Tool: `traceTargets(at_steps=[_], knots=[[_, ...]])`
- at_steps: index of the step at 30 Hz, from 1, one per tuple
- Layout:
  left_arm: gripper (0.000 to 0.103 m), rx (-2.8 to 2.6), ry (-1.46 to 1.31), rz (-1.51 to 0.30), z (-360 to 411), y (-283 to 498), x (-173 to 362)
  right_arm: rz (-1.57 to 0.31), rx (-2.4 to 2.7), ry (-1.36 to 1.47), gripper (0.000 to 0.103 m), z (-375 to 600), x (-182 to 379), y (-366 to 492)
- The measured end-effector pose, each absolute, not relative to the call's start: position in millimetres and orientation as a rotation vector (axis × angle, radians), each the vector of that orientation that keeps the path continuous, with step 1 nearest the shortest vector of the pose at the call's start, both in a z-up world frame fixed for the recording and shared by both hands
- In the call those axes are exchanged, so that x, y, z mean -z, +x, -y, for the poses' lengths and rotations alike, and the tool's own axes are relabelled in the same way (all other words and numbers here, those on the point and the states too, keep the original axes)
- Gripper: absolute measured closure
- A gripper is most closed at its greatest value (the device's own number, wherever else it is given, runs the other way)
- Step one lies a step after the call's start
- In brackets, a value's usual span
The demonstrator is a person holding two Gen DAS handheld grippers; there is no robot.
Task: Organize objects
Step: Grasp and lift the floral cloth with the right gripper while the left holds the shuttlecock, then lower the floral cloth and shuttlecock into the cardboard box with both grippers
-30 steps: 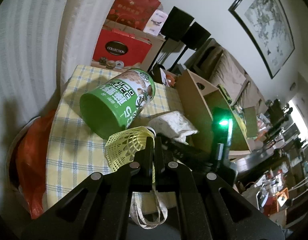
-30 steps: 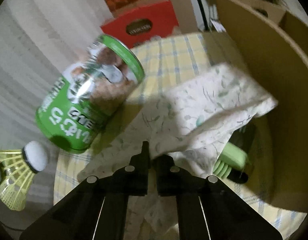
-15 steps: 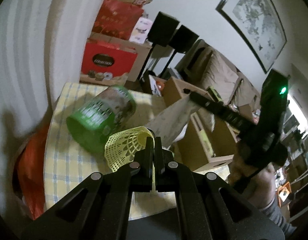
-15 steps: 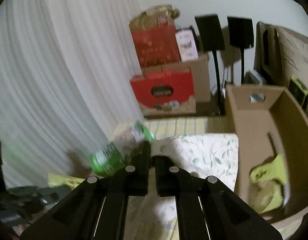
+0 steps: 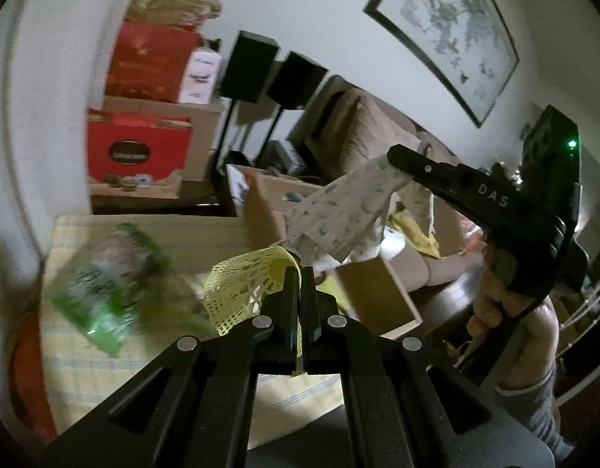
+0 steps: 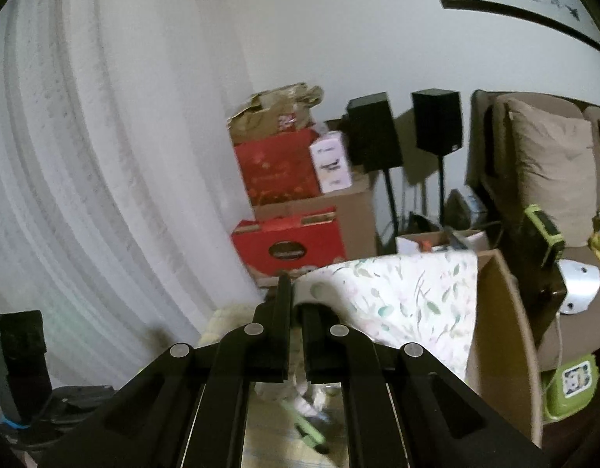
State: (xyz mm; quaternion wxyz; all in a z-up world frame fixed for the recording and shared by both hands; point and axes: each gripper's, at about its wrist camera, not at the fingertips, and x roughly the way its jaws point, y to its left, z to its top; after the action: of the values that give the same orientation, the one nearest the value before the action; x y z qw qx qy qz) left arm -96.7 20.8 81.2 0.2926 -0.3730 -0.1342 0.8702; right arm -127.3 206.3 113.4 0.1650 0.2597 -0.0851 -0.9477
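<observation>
The yellow shuttlecock is clamped by its skirt in the left gripper, raised above the checked tablecloth. To that gripper's left, lower down, lies the green can, blurred. Ahead and to its right, the right gripper is closed on a leaf-print cloth, which hangs over the open cardboard box. A hand grips its handle.

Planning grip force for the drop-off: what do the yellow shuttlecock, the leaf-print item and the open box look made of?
Shuttlecock: looks like yellow plastic, going by its moulded open lattice skirt.
Leaf-print item: thin matte fabric or soft paper, draping limply from the right tool; which one is unclear.
Box: plain brown cardboard, matte, with a raw cut edge.
</observation>
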Motion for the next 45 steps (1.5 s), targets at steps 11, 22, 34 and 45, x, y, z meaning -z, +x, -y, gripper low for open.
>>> traceTargets(at_steps=[11,22,34,45], knots=[[0.102,-2.181,-1.018,0.337,-112,-126,-81,0.22,2.819,0.713,0.099,-278,-145,-129],[0.102,-2.117,-1.136,0.238,-192,-167,-33,0.247,2.873,0.802,0.099,-325,-134,-172],[0.102,-2.066,-1.342,0.222,-211,-188,50,0.328,2.728,1.111,0.099,-331,-28,-211],[0.062,-2.089,-1.308,0.193,-185,-152,38,0.282,2.662,1.341,0.097,-340,32,-171]])
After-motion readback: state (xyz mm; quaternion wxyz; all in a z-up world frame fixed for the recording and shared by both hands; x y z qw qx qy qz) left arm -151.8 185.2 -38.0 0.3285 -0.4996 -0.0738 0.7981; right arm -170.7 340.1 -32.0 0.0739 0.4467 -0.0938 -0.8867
